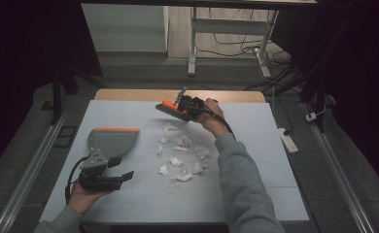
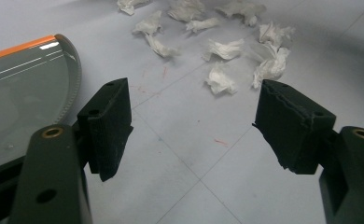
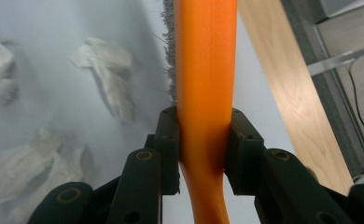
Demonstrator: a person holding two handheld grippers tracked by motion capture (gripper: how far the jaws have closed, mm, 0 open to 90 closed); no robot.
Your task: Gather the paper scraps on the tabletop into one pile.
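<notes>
While the left claw (image 2: 194, 121) gapes empty, the right claw (image 3: 203, 149) clamps the orange brush (image 3: 206, 60).

A pale mat (image 1: 255, 126) covers the counter (image 1: 129, 94), whose wooden edge shows along the far side. Beyond it stands a white frame (image 1: 193, 43) amid floor cables (image 1: 236, 48); perhaps a power strip (image 1: 289, 140) lies right.

Both arms reach over the table.
Left gripper (image 1: 122, 175) rests low, jaws wide apart (nothing between); right gripper (image 1: 183, 108), farther out, is clamped tight.
</notes>
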